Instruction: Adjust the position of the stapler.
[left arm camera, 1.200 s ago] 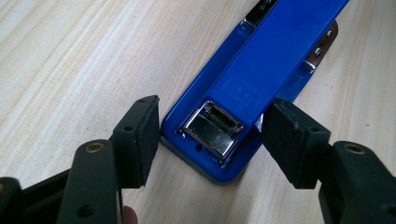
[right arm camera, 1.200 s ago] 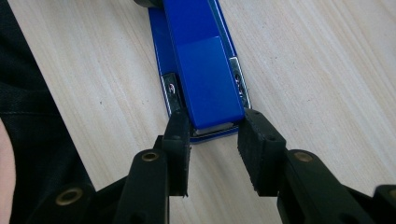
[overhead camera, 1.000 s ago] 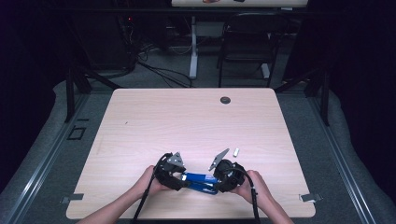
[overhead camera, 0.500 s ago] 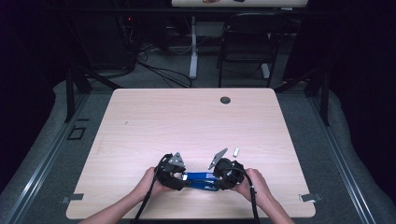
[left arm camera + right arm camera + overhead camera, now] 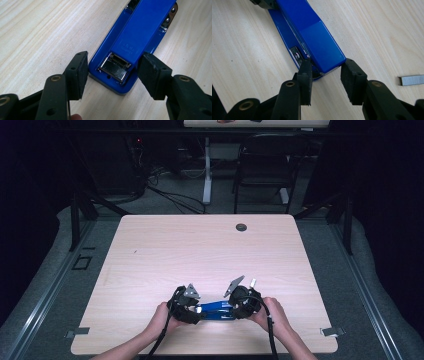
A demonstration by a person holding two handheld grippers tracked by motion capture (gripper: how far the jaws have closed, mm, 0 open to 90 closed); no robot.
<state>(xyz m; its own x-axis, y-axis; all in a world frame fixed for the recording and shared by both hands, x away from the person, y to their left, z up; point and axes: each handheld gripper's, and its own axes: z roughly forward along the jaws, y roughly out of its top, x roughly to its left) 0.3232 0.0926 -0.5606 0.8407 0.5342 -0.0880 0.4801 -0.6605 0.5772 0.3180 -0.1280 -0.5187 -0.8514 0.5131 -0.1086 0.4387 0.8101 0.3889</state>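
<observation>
A person sits at the wooden table (image 5: pixel 150 250) and holds one claw in each hand, and both claws point toward each other at the near edge. Between them lies a blue stapler (image 5: pixel 216 309), flat on the wood, with one end toward each claw. The left gripper (image 5: pixel 186 306) has its jaws apart; in the left gripper view the hinge end of the stapler (image 5: pixel 130 47), with its shiny metal spring part, sits just in front of the gap (image 5: pixel 112 75). The right jaw's pad is at the stapler's blue top and may touch it, I cannot say for sure, while the left jaw's pad stands free beside the base, so nothing is clamped here. The right gripper (image 5: pixel 242 301) has also its jaws apart, and they have just been opening a little. In the right gripper view the front end of the stapler (image 5: pixel 312 37) reaches into the gap (image 5: pixel 325 80) between the two pads; the left pad is right at the base edge, the right pad close to the corner of the top. A small strip of staples (image 5: pixel 411 80) lies on the wood to the right of this claw, apart from the stapler.
</observation>
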